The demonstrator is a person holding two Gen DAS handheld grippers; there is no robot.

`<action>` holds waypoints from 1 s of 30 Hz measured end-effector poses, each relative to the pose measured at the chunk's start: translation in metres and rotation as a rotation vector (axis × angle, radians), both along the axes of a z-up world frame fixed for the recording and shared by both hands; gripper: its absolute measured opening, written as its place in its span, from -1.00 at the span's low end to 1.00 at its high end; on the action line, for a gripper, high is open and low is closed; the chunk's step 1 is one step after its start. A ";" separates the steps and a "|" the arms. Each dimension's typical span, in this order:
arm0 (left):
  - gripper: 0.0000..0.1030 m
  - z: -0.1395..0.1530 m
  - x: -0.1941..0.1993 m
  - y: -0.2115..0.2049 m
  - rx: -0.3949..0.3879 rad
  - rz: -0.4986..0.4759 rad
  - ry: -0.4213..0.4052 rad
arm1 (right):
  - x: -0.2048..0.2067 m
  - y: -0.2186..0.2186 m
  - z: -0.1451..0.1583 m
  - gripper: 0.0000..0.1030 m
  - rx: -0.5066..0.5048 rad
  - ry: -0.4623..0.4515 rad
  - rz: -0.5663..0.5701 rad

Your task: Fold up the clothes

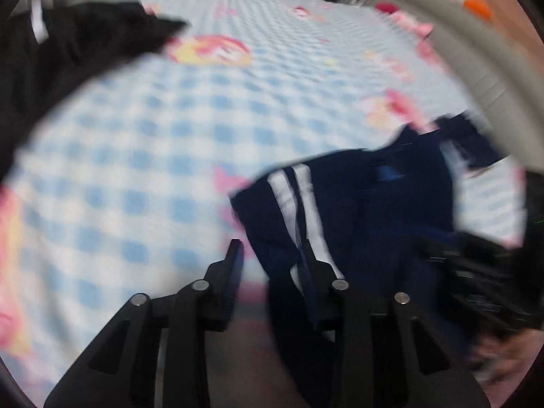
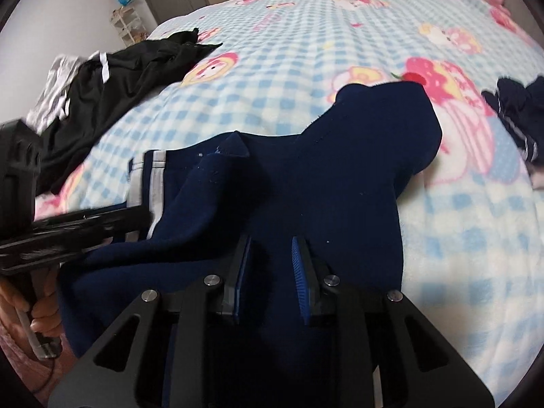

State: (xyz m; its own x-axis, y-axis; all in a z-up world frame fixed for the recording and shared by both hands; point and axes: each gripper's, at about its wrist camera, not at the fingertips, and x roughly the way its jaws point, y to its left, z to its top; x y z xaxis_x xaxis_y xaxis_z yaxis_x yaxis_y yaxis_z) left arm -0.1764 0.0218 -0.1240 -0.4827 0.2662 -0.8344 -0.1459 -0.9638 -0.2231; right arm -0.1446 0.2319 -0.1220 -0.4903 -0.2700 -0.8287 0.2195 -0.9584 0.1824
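Observation:
A navy garment with white stripes point(image 2: 306, 176) lies crumpled on the blue checked bedspread point(image 2: 306, 44). My right gripper point(image 2: 272, 248) is open just above its near part, with nothing between the fingers. My left gripper point(image 1: 270, 251) is open at the garment's striped edge point(image 1: 289, 197); its right finger point(image 1: 311, 261) lies against the cloth. The left wrist view is blurred. The left gripper also shows in the right wrist view point(image 2: 142, 216), at the striped edge.
A black garment with a white stripe point(image 2: 112, 78) lies at the far left of the bed, over a grey one point(image 2: 54, 85). A small dark striped item point(image 2: 516, 108) lies at the right. A grey curved band point(image 1: 476, 54) crosses the left wrist view.

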 end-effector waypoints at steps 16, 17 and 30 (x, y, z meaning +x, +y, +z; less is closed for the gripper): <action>-0.53 0.021 0.001 0.049 -0.037 -0.195 0.003 | 0.003 0.028 0.027 -0.40 -0.134 0.093 -0.058; -0.53 0.024 0.007 0.052 -0.032 -0.215 0.019 | 0.003 0.028 0.032 -0.21 -0.176 0.103 -0.036; -0.27 0.023 0.002 0.071 0.147 -0.323 -0.021 | -0.010 0.008 0.010 -0.78 -0.304 0.015 0.059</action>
